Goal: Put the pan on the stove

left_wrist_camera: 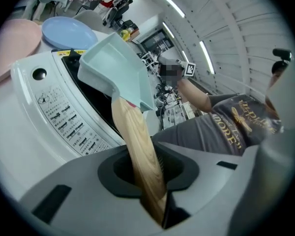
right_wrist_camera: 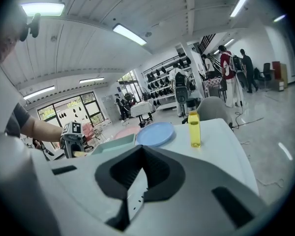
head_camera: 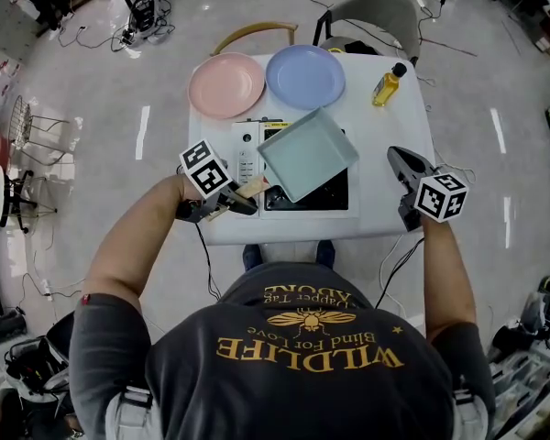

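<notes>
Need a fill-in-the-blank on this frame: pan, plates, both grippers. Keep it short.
1. The left gripper grips the pan by its ___ handle.
2. The plate nearest the yellow bottle is ___.
3. The right gripper holds ___.
Missing words: wooden; blue; nothing.

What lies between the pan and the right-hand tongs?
Only the stove's white rim and a bare strip of table separate the pan from the right tongs, clearest in the head view.
</notes>
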`<act>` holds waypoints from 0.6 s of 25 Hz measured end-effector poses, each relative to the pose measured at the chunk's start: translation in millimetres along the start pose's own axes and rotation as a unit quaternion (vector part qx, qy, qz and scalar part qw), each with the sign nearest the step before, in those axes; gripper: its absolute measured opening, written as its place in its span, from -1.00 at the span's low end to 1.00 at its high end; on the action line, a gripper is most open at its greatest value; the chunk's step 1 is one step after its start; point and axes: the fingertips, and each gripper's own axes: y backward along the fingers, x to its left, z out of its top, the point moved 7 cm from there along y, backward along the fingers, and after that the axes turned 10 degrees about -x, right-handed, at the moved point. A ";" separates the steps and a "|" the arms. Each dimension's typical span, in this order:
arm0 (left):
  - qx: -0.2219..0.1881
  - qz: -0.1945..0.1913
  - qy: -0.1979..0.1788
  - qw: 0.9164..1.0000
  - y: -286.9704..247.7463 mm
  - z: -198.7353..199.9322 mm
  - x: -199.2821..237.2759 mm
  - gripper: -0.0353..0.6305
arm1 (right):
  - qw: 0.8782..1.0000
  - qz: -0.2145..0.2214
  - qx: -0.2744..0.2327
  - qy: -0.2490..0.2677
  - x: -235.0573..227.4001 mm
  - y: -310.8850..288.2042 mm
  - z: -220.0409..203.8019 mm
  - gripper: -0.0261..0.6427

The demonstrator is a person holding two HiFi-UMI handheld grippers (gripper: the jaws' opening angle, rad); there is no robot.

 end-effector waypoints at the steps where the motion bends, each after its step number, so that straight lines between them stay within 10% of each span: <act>1: 0.002 0.008 -0.008 1.000 0.9 0.9 -2.0 -0.65 | 1.000 0.001 0.000 0.000 0.5 -0.3 0.3 -0.93; 15: 0.020 0.047 -0.052 0.997 -3.5 1.5 -3.6 -0.66 | 1.000 0.004 -0.001 0.003 4.0 -1.9 3.0 -0.93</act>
